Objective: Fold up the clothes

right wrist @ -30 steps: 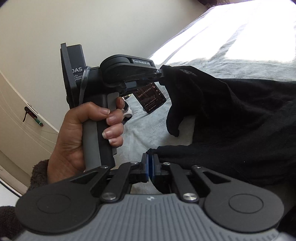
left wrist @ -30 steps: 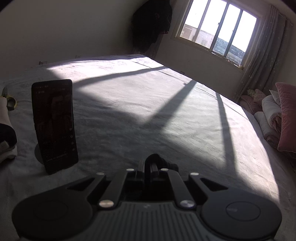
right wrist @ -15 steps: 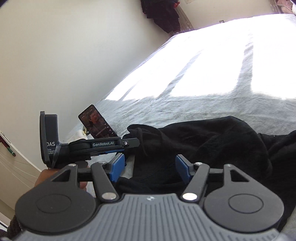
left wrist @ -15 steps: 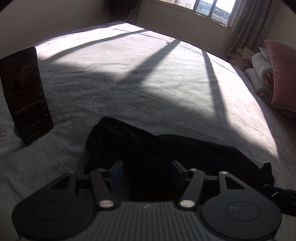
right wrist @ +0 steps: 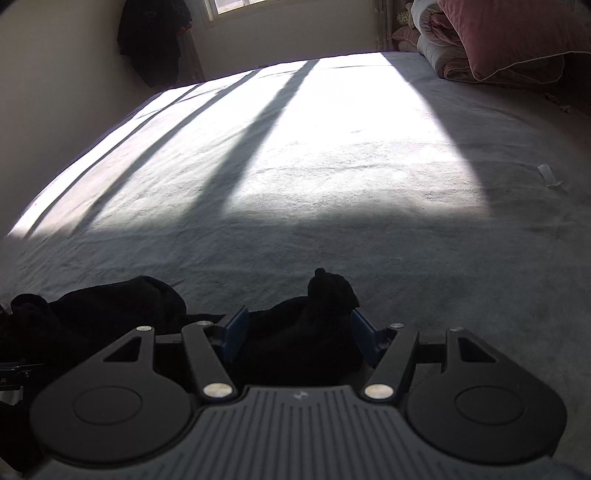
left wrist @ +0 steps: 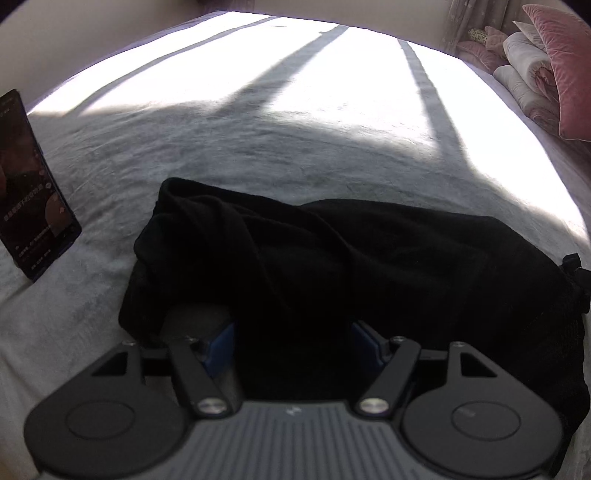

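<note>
A wide bed (right wrist: 332, 177) with a pale grey cover fills the room, crossed by bright sunlight and long shadow bars. Pink pillows (left wrist: 569, 66) and rolled quilts (left wrist: 524, 74) pile at 1 edge. Beyond, plain walls (right wrist: 55, 92), a window (right wrist: 236, 5), and possibly dark clothing (right wrist: 151, 40) hanging.

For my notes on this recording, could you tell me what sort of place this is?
Most likely a bedroom in a home. A wide bed fills both views, pillows and rolled quilts are piled at its far corner, and a window lets in sun. A black garment lies on the bed.
</note>
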{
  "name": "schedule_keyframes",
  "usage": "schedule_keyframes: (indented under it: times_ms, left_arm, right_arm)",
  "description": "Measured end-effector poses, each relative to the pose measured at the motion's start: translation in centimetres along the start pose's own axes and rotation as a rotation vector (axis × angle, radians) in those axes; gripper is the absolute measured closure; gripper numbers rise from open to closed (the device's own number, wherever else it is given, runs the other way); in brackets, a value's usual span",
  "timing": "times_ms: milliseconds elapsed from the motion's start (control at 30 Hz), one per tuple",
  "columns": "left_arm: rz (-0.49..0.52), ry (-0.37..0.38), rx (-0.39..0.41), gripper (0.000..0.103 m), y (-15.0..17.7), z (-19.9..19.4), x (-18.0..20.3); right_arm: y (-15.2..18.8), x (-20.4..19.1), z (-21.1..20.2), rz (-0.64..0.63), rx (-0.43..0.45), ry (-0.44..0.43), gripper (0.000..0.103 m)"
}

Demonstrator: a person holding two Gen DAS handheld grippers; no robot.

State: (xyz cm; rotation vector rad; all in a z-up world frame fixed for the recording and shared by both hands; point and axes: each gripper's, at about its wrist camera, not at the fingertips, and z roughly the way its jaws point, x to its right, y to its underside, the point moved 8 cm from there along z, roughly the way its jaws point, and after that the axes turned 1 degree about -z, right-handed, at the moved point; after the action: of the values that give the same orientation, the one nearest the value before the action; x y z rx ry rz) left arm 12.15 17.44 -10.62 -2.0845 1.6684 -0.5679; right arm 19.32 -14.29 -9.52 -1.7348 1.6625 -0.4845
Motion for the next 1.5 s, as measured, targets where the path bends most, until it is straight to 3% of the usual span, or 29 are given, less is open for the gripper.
schedule_keyframes:
  times_ms: [200,267,333,367,600,1000,1267,1500]
  left_arm:
    - [0.022,-0.021,0.007,0.030,0.1,0.3,0.2]
    - [0.030,-0.022,0.009,0.030,0.2,0.2,0.3]
    - [0.039,-0.022,0.010,0.029,0.2,0.2,0.3]
    - [0.043,-0.022,0.011,0.029,0.3,0.2,0.4]
    - [0.061,-0.015,0.013,0.029,0.5,-0.1,0.4]
    - [0.034,0.002,0.007,0.029,0.3,-0.2,0.4]
    - [0.028,0.061,0.004,0.029,0.2,-0.7,2.5]
    - [0.006,0.157,0.036,0.029,-0.8,-0.8,4.8]
  right_arm:
    - [1.1,-0.9,1.7,-0.106,-0.022,0.046,0.038]
    - [1.1,-1.4,1.9,-0.160,-0.010,0.074,0.052]
    - [1.3,-1.9,2.0,-0.211,0.000,0.086,0.089]
    - [1.4,-2.1,2.0,-0.229,-0.001,0.072,0.095]
    - [0.3,-0.3,0.2,-0.259,0.055,0.128,0.097]
    - [-0.2,9.3,-7.5,-0.194,0.152,0.291,0.098]
    - [1.6,16.3,-10.0,-0.106,0.117,0.417,0.098]
    - [4.1,17.7,-9.4,-0.086,0.026,0.381,0.098]
